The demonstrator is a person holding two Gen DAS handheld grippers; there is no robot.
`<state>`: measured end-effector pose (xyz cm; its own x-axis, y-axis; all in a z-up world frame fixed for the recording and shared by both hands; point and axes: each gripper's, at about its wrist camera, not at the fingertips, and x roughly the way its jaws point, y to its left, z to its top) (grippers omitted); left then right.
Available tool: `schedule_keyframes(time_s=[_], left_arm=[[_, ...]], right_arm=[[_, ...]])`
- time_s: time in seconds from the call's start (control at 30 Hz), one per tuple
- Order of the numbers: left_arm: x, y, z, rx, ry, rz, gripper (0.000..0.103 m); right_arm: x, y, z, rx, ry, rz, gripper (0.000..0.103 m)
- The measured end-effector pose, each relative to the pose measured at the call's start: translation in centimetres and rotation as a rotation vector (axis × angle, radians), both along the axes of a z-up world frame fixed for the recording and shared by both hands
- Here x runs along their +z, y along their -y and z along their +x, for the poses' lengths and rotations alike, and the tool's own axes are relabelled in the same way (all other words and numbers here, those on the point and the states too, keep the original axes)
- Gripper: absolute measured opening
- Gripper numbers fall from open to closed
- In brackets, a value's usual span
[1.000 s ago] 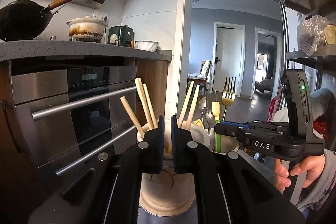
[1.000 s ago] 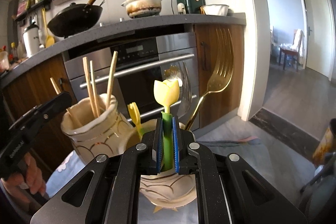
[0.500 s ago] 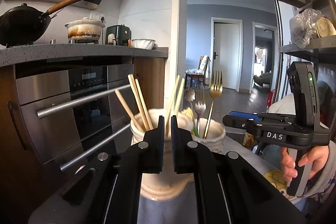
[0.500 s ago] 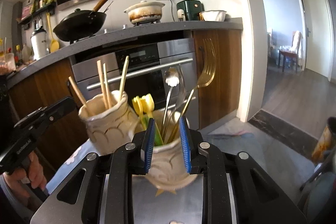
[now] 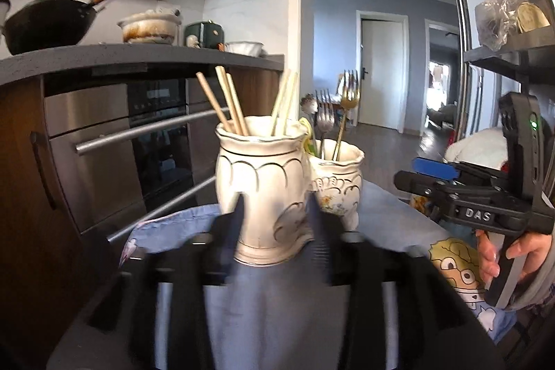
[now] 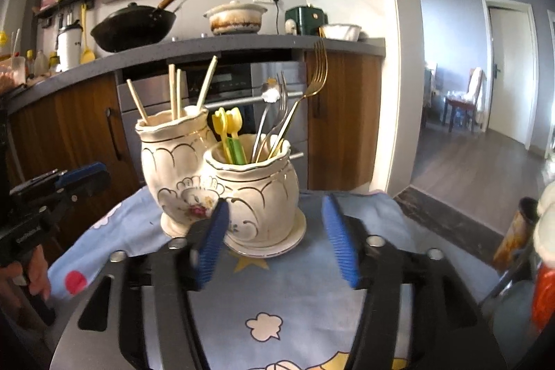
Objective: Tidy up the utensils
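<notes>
tall cream jar (image 6: pixel 173 162): upright on the blue cloth, holds five wooden chopsticks (image 6: pixel 172 92) leaning apart. squat cream jar (image 6: pixel 256 193): upright on a saucer, touching the tall one; holds two yellow-green plastic picks (image 6: pixel 229 134), a spoon (image 6: pixel 269 103), a silver fork (image 6: pixel 282 96), a gold fork (image 6: pixel 317 75).

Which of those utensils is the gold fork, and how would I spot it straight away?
Look at the blue cartoon-print cloth in front of the oven, where two cream ceramic jars stand side by side. The shorter, rounder jar holds metal cutlery and small yellow-and-green picks. The gold fork leans out of it to the right, taller than the silver fork and spoon beside it and the only gold one.
</notes>
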<state>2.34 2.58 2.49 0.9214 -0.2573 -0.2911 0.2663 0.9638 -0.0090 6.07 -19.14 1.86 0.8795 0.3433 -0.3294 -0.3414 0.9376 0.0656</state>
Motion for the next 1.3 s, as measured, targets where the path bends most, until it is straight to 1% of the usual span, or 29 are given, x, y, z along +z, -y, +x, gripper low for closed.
schedule_keyframes(time_s=[0.07,0.1,0.17,0.23,0.37,0.5,0.57,0.63,0.67,0.73,0.8,0.83,0.87,1.3], left_arm=[[0.0,-0.1,-0.2,0.01,0.014,0.012,0.048],[-0.1,0.0,-0.3,0.017,0.022,0.02,0.05],[-0.3,-0.1,-0.5,0.023,0.032,0.024,0.063],[-0.5,-0.2,-0.5,0.027,0.037,0.024,0.064],[-0.3,-0.8,-0.6,0.036,0.044,0.003,0.076],[-0.3,-1.1,-0.8,0.041,0.053,-0.013,0.08],[-0.3,-1.0,-0.8,0.049,0.06,-0.007,0.087],[-0.3,-0.8,-1.0,0.052,0.07,0.005,0.089],[-0.3,-0.7,-1.1,0.051,0.075,0.015,0.091],[-0.3,-0.4,-1.2,0.051,0.08,0.03,0.093],[-0.3,-0.2,-1.2,0.045,0.082,0.041,0.094],[-0.3,-0.2,-1.2,0.044,0.08,0.043,0.096],[-0.4,-0.1,-1.1,0.045,0.079,0.044,0.097],[-0.6,-0.3,-0.7,0.05,0.056,0.038,0.098]], right_arm=[[-0.1,0.1,-0.3,0.004,0.02,0.008,0.065],[-0.3,0.1,-0.4,0.007,0.023,0.008,0.068],[-0.6,0.0,-0.6,0.02,0.03,-0.001,0.069],[-0.7,-0.2,-0.8,0.022,0.044,-0.015,0.072],[-0.6,-0.4,-1.2,0.028,0.064,-0.016,0.075],[-0.5,-0.4,-1.1,0.027,0.068,-0.014,0.079],[-0.5,-0.2,-1.2,0.021,0.072,-0.008,0.081],[-0.4,-0.1,-1.3,0.012,0.077,-0.005,0.086],[-0.4,-0.1,-1.3,0.01,0.08,-0.003,0.087],[-0.4,0.0,-1.4,0.006,0.085,-0.002,0.093],[-0.4,0.0,-1.5,0.007,0.089,-0.003,0.094],[-0.4,0.0,-1.5,0.007,0.091,-0.004,0.095],[-0.4,0.0,-1.6,0.007,0.092,-0.005,0.096],[-0.2,-0.1,-1.7,0.004,0.1,-0.009,0.096]])
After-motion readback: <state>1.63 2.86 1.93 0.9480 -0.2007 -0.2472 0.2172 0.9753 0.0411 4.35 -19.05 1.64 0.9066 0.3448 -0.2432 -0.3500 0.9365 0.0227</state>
